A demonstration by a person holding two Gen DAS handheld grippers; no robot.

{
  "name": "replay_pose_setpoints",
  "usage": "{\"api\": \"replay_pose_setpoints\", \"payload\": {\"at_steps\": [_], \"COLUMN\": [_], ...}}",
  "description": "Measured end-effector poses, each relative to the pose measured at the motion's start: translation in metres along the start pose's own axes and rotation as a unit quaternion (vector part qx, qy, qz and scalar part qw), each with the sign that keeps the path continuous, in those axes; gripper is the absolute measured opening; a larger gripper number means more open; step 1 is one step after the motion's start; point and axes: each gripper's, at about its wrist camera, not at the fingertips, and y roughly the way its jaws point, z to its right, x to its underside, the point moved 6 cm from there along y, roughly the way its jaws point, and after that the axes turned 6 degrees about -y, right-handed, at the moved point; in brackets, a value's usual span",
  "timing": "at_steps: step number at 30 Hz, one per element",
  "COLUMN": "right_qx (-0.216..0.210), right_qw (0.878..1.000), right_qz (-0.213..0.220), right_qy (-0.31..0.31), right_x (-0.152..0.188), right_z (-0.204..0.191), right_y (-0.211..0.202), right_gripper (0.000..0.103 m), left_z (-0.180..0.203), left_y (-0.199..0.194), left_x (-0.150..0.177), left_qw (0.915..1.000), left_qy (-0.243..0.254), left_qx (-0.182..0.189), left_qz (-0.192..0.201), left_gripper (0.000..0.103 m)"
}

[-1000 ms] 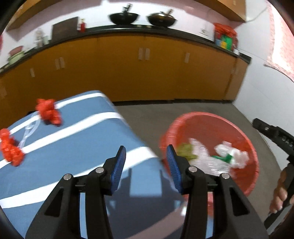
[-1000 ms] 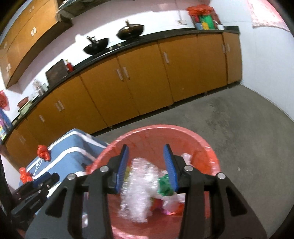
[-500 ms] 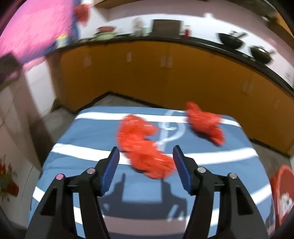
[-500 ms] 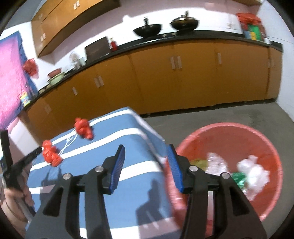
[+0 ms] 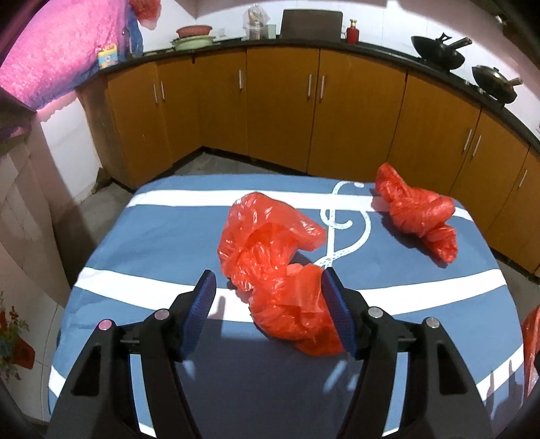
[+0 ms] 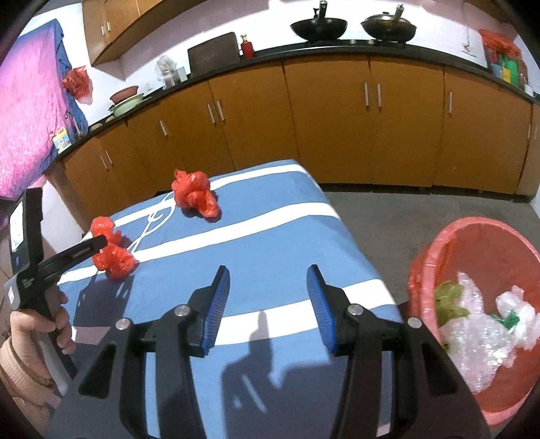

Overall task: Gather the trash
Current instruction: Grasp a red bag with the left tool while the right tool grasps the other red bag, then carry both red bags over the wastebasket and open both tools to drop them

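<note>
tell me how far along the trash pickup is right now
Done: the red bin already holds clear plastic wrap and other scraps. In hand: nothing gripped; the left gripper is open, its fingers on either side of the near red plastic bag. The right gripper is open and empty. Left: both bags, including the far red plastic bag, lie on the striped tablecloth.

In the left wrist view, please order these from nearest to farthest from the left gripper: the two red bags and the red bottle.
1. Near red bag, between the left gripper fingers.
2. Far red bag, right side of the table.
3. Red bottle, on the back counter.
</note>
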Motion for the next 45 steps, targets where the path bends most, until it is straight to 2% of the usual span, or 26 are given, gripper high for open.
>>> {"api": "replay_pose_setpoints", "payload": {"at_steps": [1,3,4,5,9,17,24,26,28,36,37,38,39,40,41,45], "right_qx": [-0.001,-0.004,-0.007,-0.008,-0.017,-0.030,-0.019,-0.021,-0.020,-0.020,-0.021,-0.022,-0.023,-0.024,-0.024,-0.038], "right_qw": [1.000,1.000,1.000,1.000,1.000,0.999,0.998,0.998,0.998,0.995,0.994,0.993,0.993,0.992,0.992,0.992], "right_qz": [-0.002,-0.004,-0.006,-0.007,-0.011,-0.015,-0.013,-0.017,-0.022,-0.051,-0.056,-0.063,-0.068,-0.072,-0.076,-0.078], "right_qy": [-0.003,-0.008,-0.011,-0.014,-0.024,-0.041,-0.056,-0.054,-0.057,-0.089,-0.092,-0.097,-0.099,-0.100,-0.102,-0.087], "right_x": [0.000,0.000,0.000,-0.001,-0.003,-0.019,-0.058,-0.068,-0.077,-0.087,-0.087,-0.085,-0.084,-0.082,-0.081,-0.077], "right_z": [-0.004,-0.011,-0.016,-0.019,-0.036,-0.060,-0.077,-0.080,-0.084,-0.096,-0.098,-0.099,-0.099,-0.099,-0.099,-0.093], "right_y": [0.003,0.007,0.011,0.012,0.023,0.049,0.097,0.113,0.128,0.170,0.174,0.177,0.179,0.180,0.181,0.175], "right_gripper": [0.048,0.048,0.048,0.048,0.048,0.048,0.048,0.056,0.056,0.056,0.050,0.039,0.034,0.022,0.015,0.007], "left_z": [0.000,0.002,0.003,0.005,0.002,-0.030,-0.058,-0.068,-0.076,-0.087,-0.087,-0.087,-0.087,-0.085,-0.085,-0.081], "left_y": [0.003,0.005,0.005,0.005,0.005,-0.007,-0.014,-0.012,-0.010,-0.002,-0.002,-0.003,-0.003,-0.003,-0.003,-0.006], "left_x": [0.001,0.003,0.003,0.003,0.003,-0.005,-0.016,-0.020,-0.022,-0.026,-0.026,-0.026,-0.026,-0.025,-0.025,-0.024], "left_qw": [1.0000,0.9998,0.9997,0.9995,0.9990,0.9981,0.9981,0.9984,0.9987,0.9989,0.9989,0.9989,0.9989,0.9989,0.9989,0.9988], "left_qy": [0.001,0.008,0.015,0.021,0.028,0.026,0.029,0.022,0.015,0.010,0.010,0.010,0.011,0.011,0.011,0.013], "left_qx": [0.001,0.013,0.019,0.024,0.035,0.053,0.041,0.035,0.032,0.026,0.027,0.028,0.028,0.029,0.029,0.030], "left_qz": [-0.004,-0.009,-0.007,-0.005,0.000,0.016,0.035,0.038,0.038,0.036,0.036,0.037,0.037,0.037,0.036,0.037], "left_gripper": [0.061,0.048,0.045,0.036,0.027,0.024,0.024,0.024,0.024,0.024,0.024,0.024,0.024,0.024,0.024,0.024]}}
